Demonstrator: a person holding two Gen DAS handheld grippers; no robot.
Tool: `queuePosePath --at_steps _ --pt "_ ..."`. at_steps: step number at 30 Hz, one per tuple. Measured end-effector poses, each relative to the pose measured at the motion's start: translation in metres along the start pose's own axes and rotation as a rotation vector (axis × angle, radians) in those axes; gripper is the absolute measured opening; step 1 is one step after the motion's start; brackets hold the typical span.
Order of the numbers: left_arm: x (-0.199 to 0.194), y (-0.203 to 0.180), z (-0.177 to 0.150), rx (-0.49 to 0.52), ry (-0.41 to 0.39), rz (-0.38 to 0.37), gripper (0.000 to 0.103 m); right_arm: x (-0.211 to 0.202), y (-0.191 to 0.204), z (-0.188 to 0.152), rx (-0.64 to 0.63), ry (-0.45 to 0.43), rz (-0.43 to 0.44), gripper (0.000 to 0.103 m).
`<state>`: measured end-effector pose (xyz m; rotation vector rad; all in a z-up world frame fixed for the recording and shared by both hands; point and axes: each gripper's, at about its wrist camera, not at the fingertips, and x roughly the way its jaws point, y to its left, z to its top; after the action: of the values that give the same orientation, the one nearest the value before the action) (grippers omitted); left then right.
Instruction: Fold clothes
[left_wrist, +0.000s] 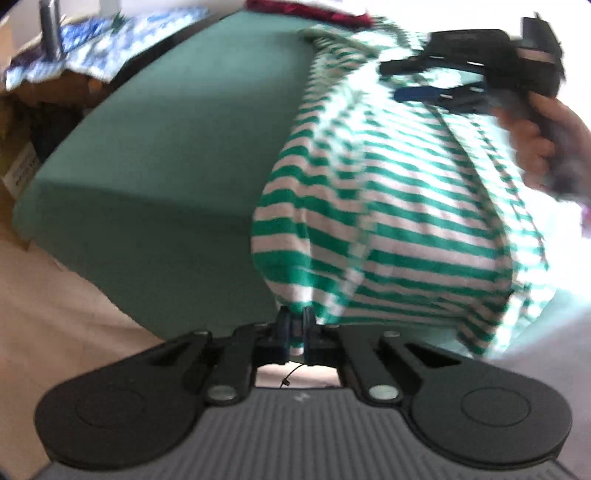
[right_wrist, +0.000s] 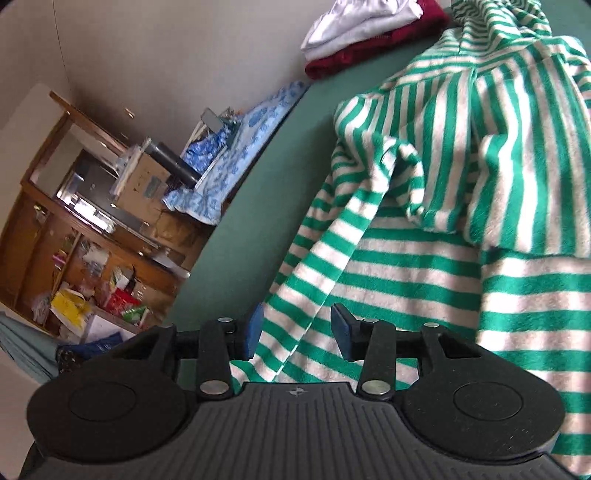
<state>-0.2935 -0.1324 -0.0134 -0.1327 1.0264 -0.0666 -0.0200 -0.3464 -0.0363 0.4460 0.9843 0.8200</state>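
While the left tool (left_wrist: 293, 325) pinches a gathered corner of the striped garment (left_wrist: 388, 206) tight between its blue pads, the right tool (right_wrist: 297, 332) stands half open, jaws apart over a striped edge, pads not pressing. The garment lies rumpled across the green tabletop (left_wrist: 177, 147). Folded clothes (right_wrist: 369, 33) sit stacked at the far end.

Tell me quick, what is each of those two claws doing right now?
Left gripper: closed, pinching an edge of the green-and-white striped garment.
Right gripper: open, the garment's fabric lying between its fingers, not clamped.
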Motion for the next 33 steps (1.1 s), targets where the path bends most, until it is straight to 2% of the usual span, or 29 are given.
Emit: queuePosePath --at_steps 4,8,10,11,12,14,15,16,18,19,20,21,24,25,28,31,33 --pt "-0.011 -0.027 -0.012 0.056 0.032 -0.031 0.0 -0.001 -0.011 0.0 0.05 -0.012 -0.022 0.05" --pt "0.005 -0.017 -0.008 0.072 0.068 0.094 0.0 0.011 -0.014 0.001 0.087 0.015 -0.022 0.05" --pt "0.006 -0.007 -0.004 0.064 0.064 0.169 0.0 0.014 -0.007 0.003 0.051 0.038 -0.015 0.05" --pt "0.002 -0.001 -0.002 0.055 0.056 0.201 0.003 0.015 -0.002 0.003 0.024 0.055 -0.007 0.05" --pt "-0.003 0.005 0.0 0.047 0.045 0.241 0.016 0.015 0.002 0.001 -0.008 0.079 0.014 0.05" --pt "-0.013 0.015 0.002 0.041 0.033 0.329 0.015 0.014 0.01 -0.006 -0.07 0.124 0.046 0.048" --pt "-0.017 0.017 0.003 0.042 0.029 0.345 0.009 0.013 0.013 -0.01 -0.101 0.142 0.059 0.047" --pt "-0.023 0.016 0.005 0.045 0.024 0.35 0.009 0.012 0.016 -0.014 -0.125 0.146 0.058 0.047" --pt "-0.033 0.005 0.007 0.075 0.0 0.307 0.01 0.014 0.019 -0.02 -0.137 0.167 0.061 0.042" --pt "-0.033 -0.006 0.008 0.098 -0.006 0.269 0.014 0.015 0.02 -0.022 -0.137 0.194 0.09 0.04" --pt "-0.029 -0.016 0.008 0.119 -0.003 0.231 0.02 0.016 0.022 -0.025 -0.147 0.231 0.123 0.035" --pt "-0.026 -0.027 0.007 0.139 0.0 0.193 0.034 0.019 0.027 -0.027 -0.173 0.277 0.152 0.032" --pt "-0.015 -0.059 0.007 0.2 0.008 0.078 0.037 0.026 0.051 -0.045 -0.329 0.398 0.191 0.03" --pt "-0.008 -0.065 0.005 0.211 0.017 0.069 0.037 0.028 0.059 -0.051 -0.382 0.425 0.201 0.03" --pt "0.018 -0.066 0.004 0.191 0.042 0.116 0.039 0.036 0.074 -0.062 -0.46 0.374 0.19 0.03" --pt "0.033 -0.056 0.015 0.138 0.028 0.162 0.039 0.042 0.077 -0.058 -0.395 0.266 0.184 0.033" --pt "0.038 -0.05 0.019 0.102 0.028 0.171 0.037 0.038 0.072 -0.055 -0.318 0.218 0.217 0.036"
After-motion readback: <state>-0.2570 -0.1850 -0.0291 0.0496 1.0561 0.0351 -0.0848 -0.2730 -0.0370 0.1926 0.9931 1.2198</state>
